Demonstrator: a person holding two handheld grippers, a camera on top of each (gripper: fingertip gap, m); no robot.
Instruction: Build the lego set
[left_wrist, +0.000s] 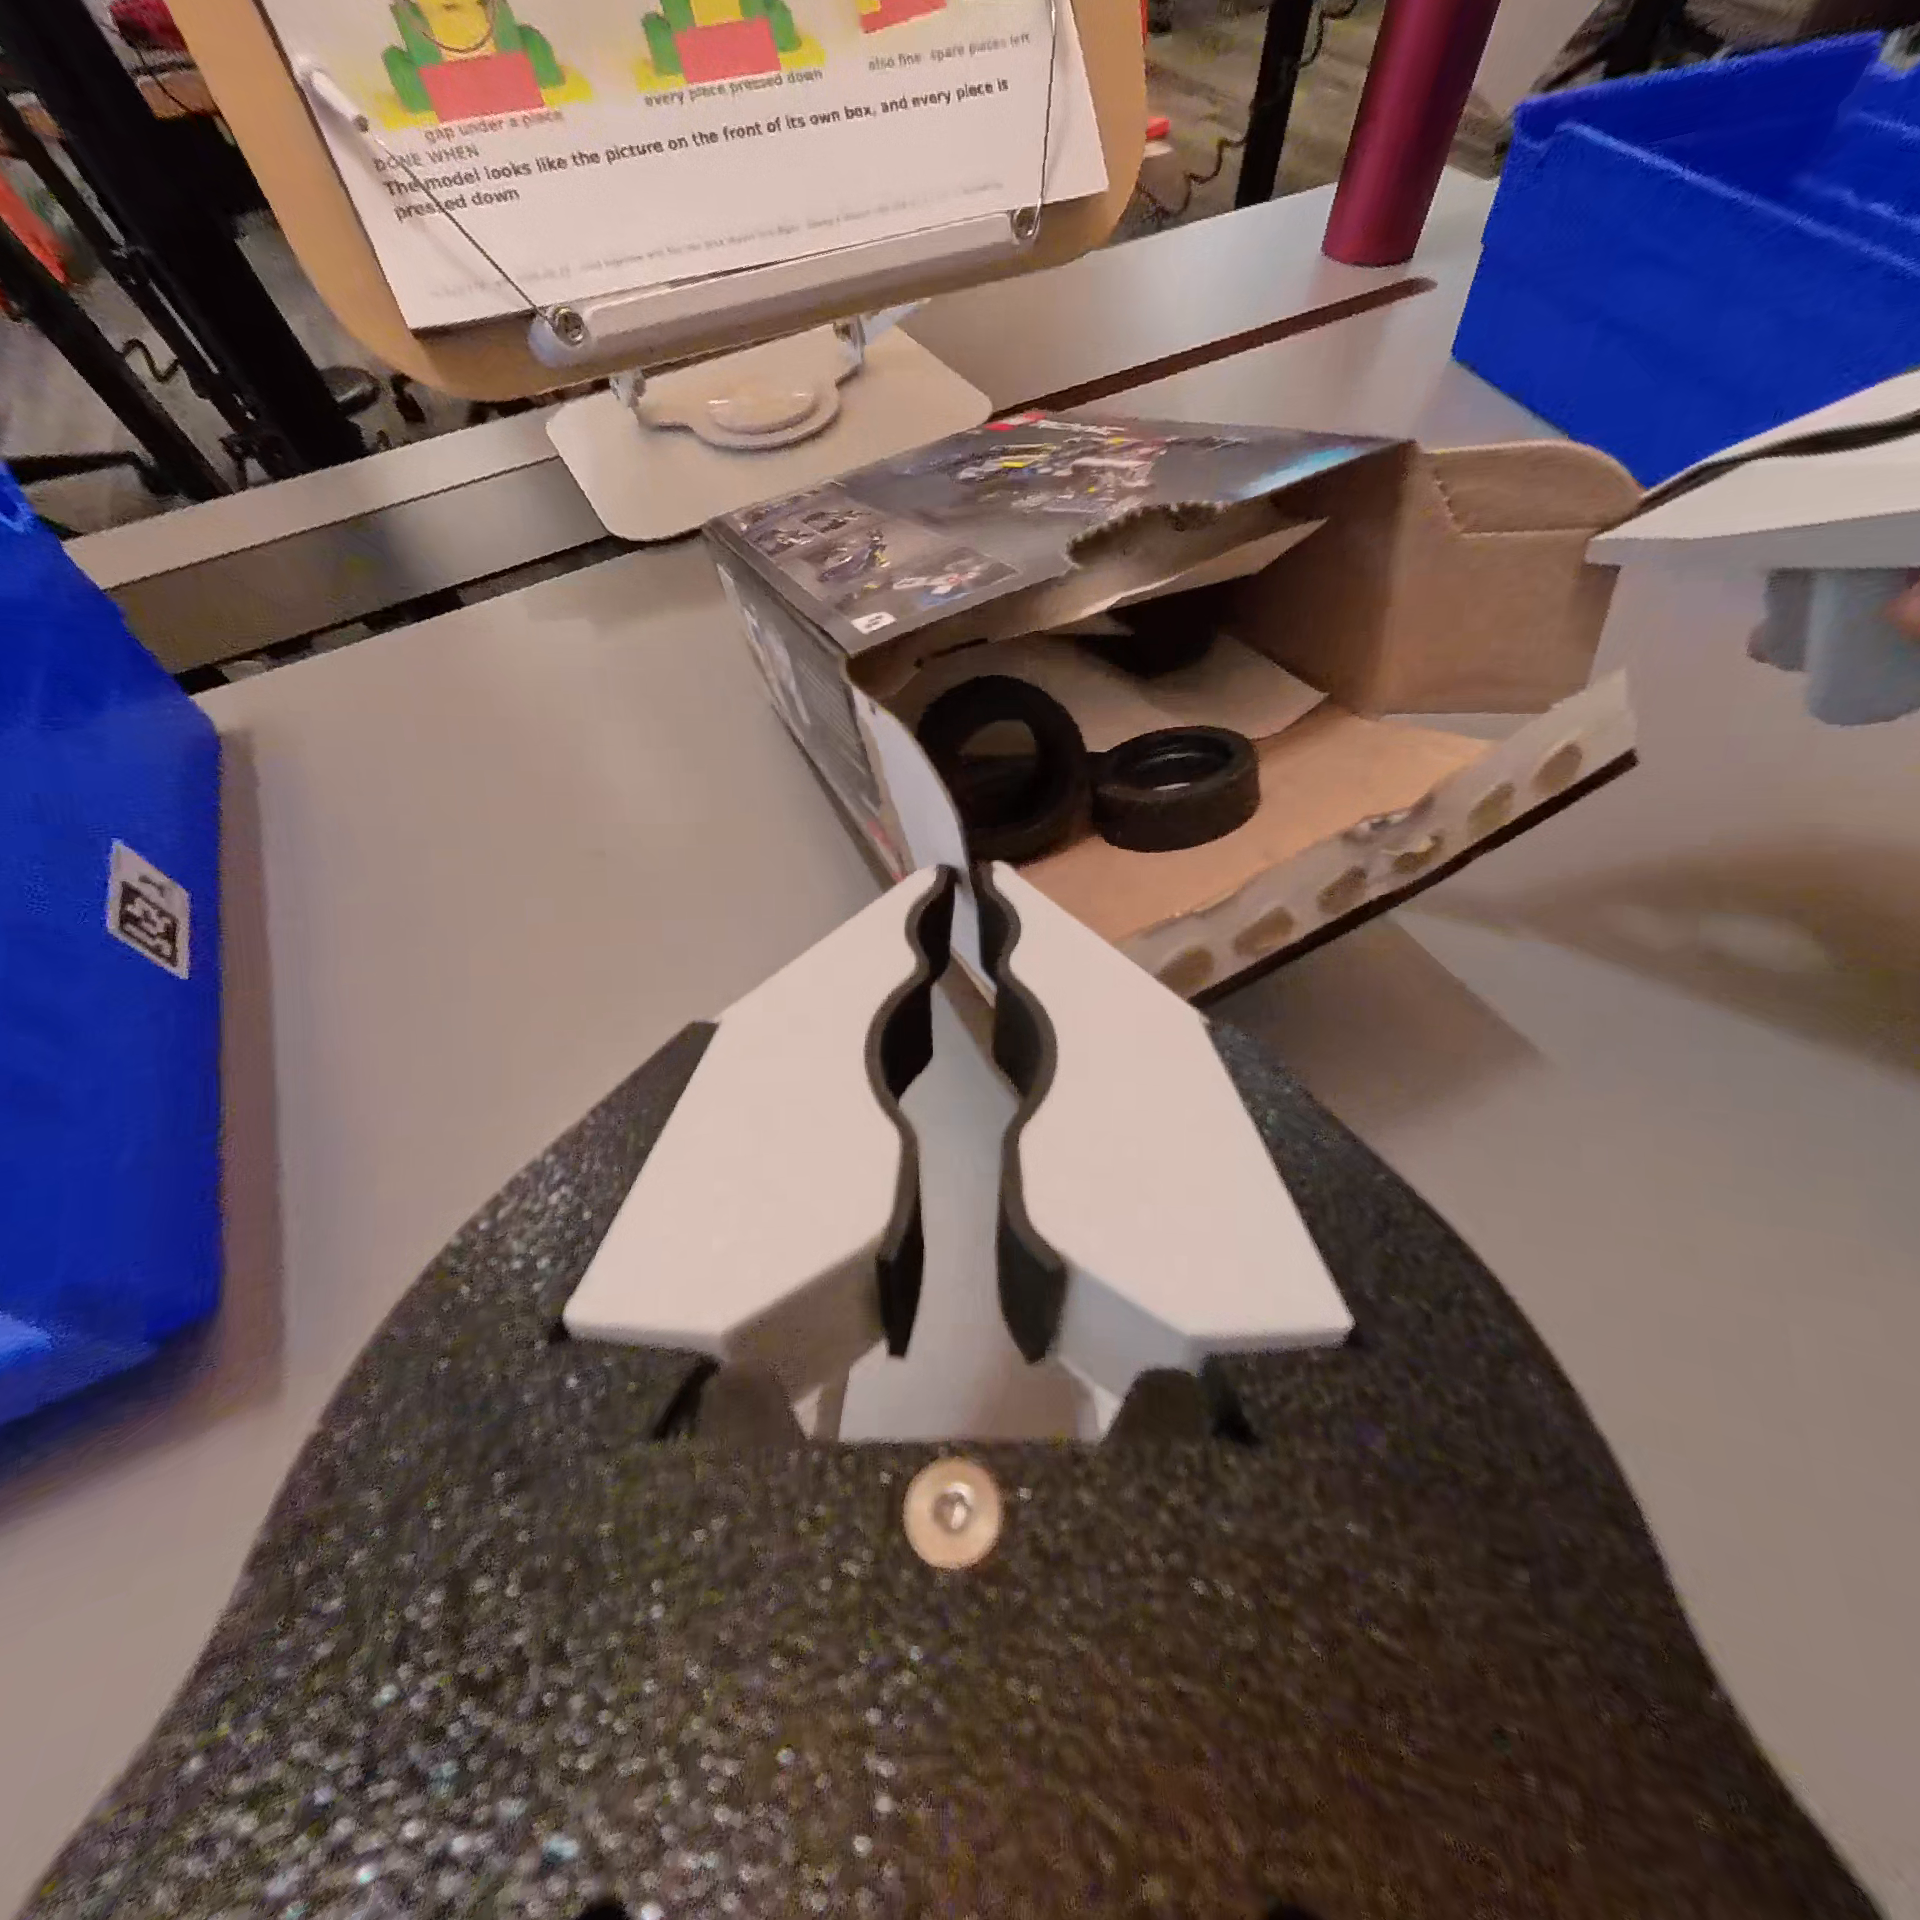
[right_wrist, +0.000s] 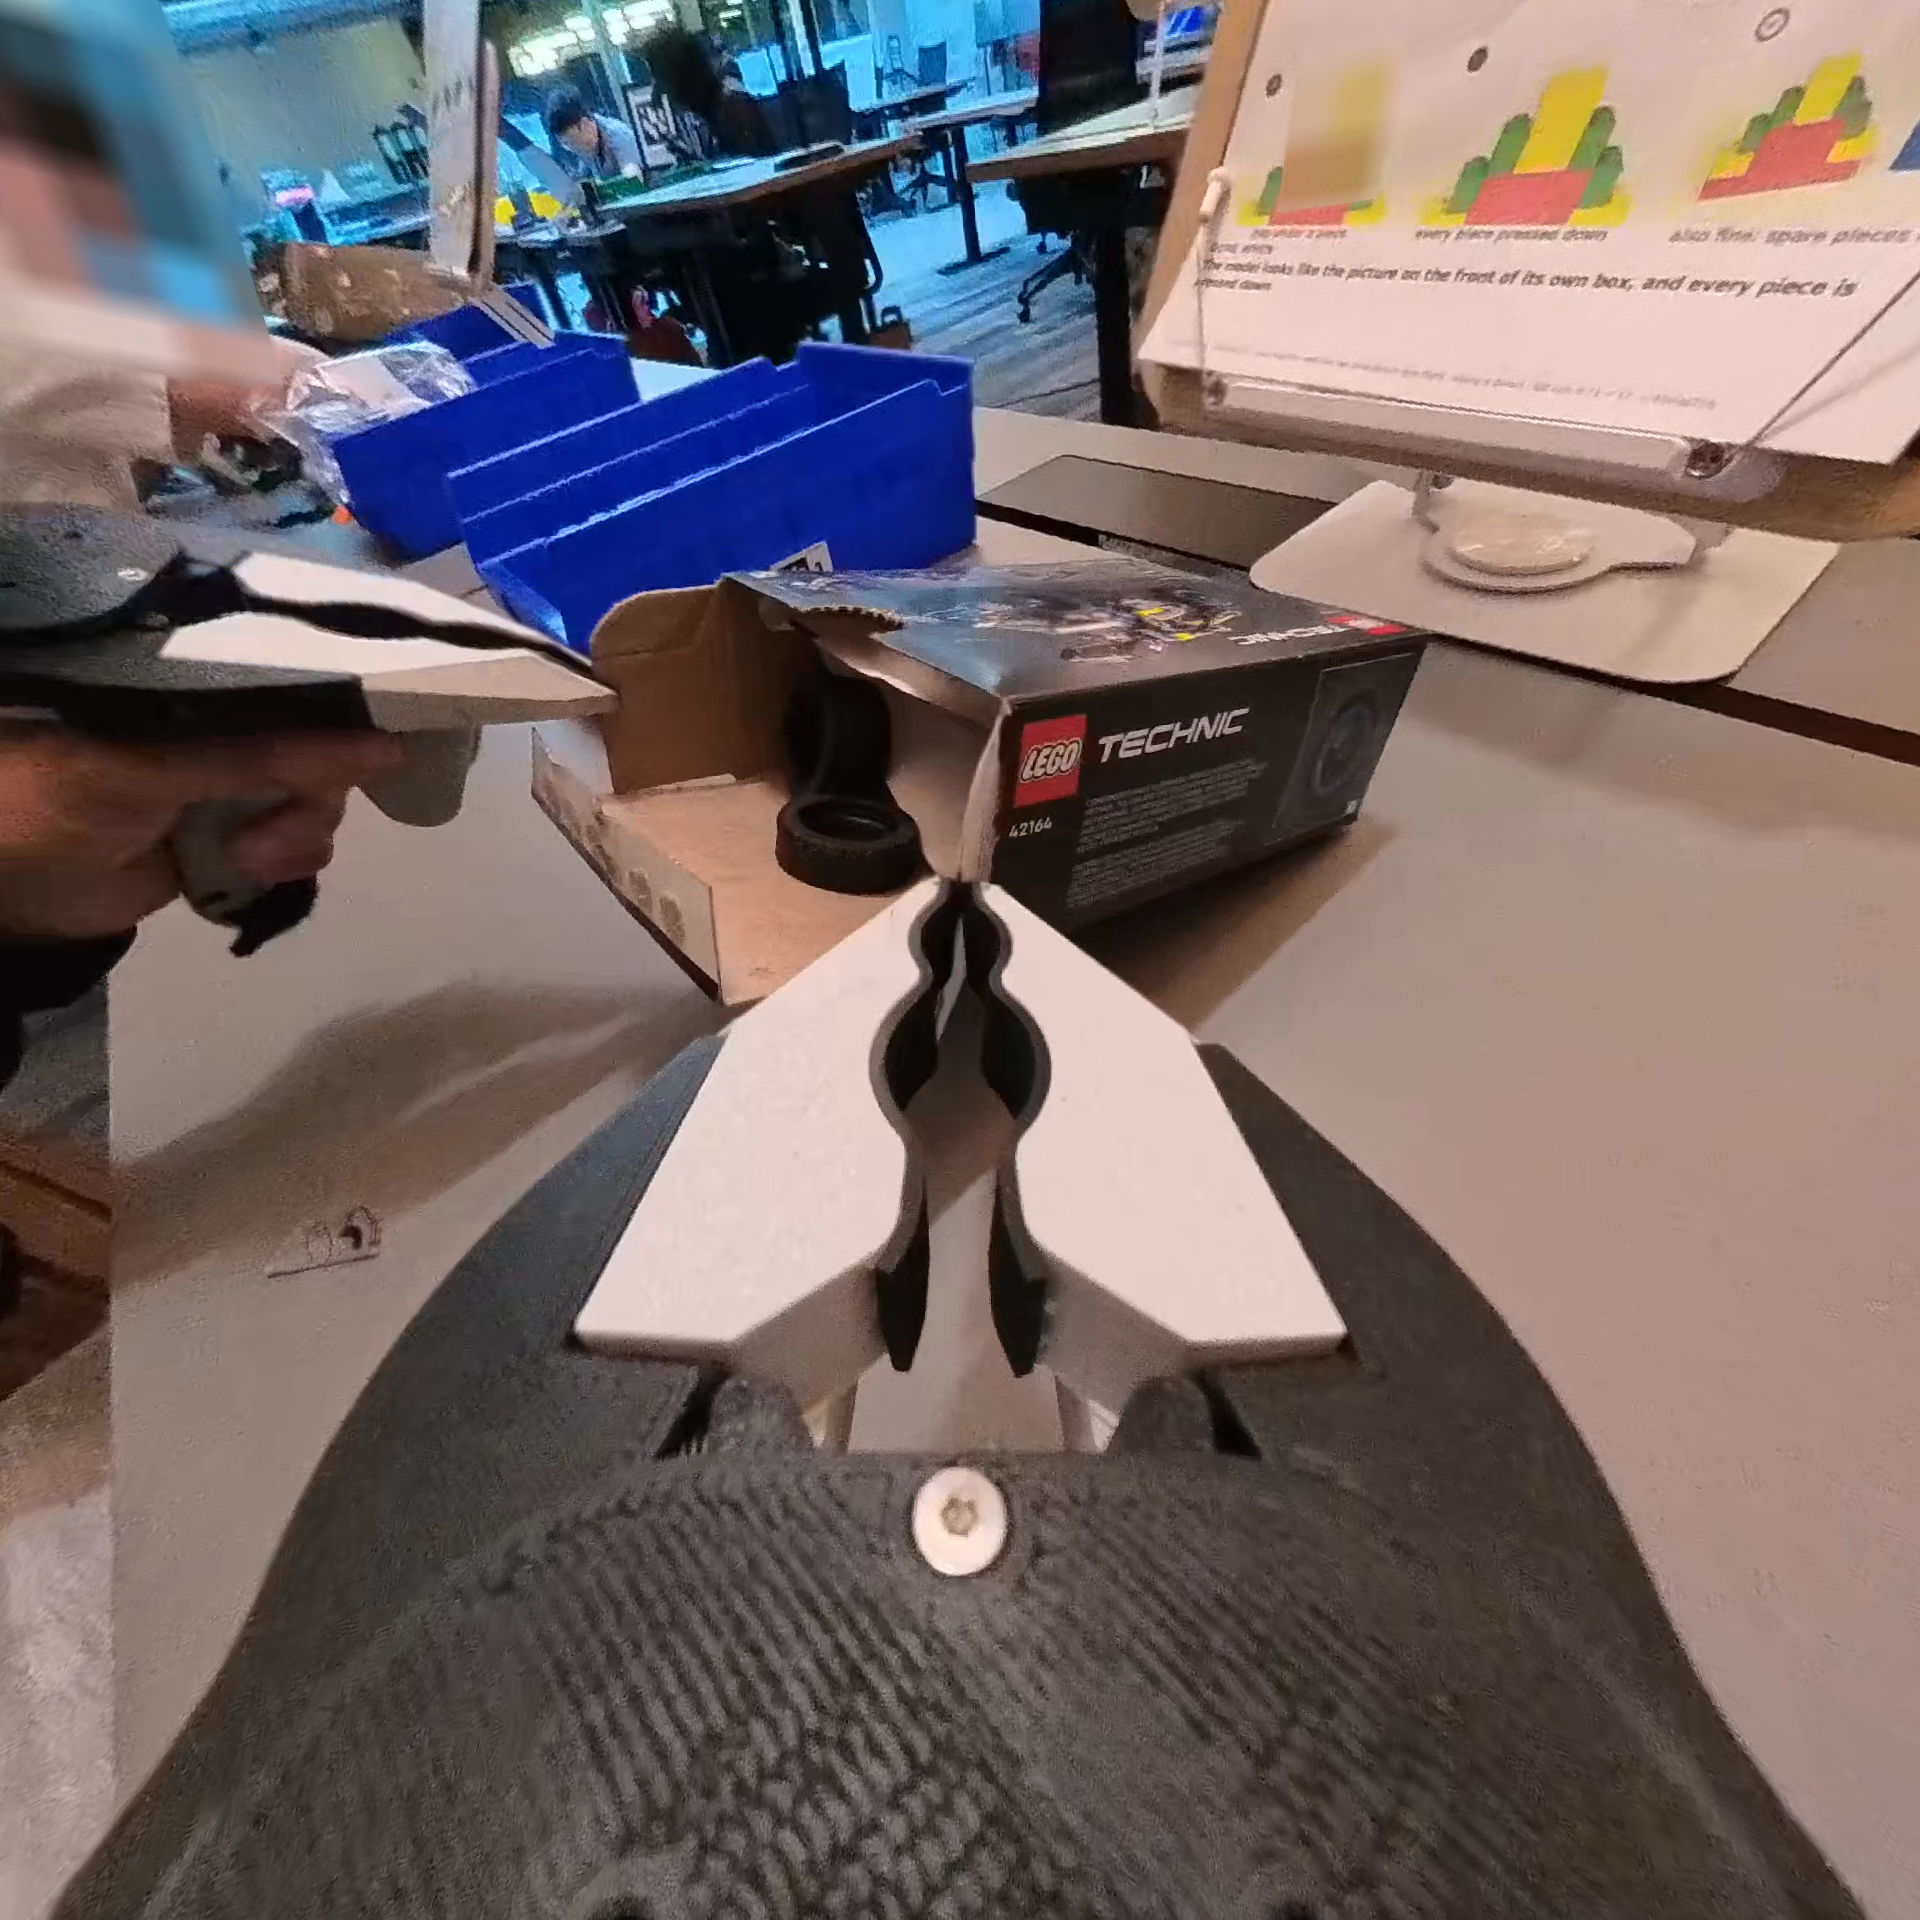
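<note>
Still at the unboxing stage: the lego box (right_wrist: 1195, 769) lies on its side on the desk (left_wrist: 520, 831), end torn open, black tires (left_wrist: 1174, 787) sitting loose inside. The left hand-held gripper (left_wrist: 964, 883) is pinched nearly closed on a white end flap (left_wrist: 920, 790), and the right hand-held gripper (right_wrist: 958, 891) is clamped on the flap (right_wrist: 961, 790) at its own corner (both held low, pointing into the opening). Next move, I'd guess: pull the flaps apart, then tip the parts out.
</note>
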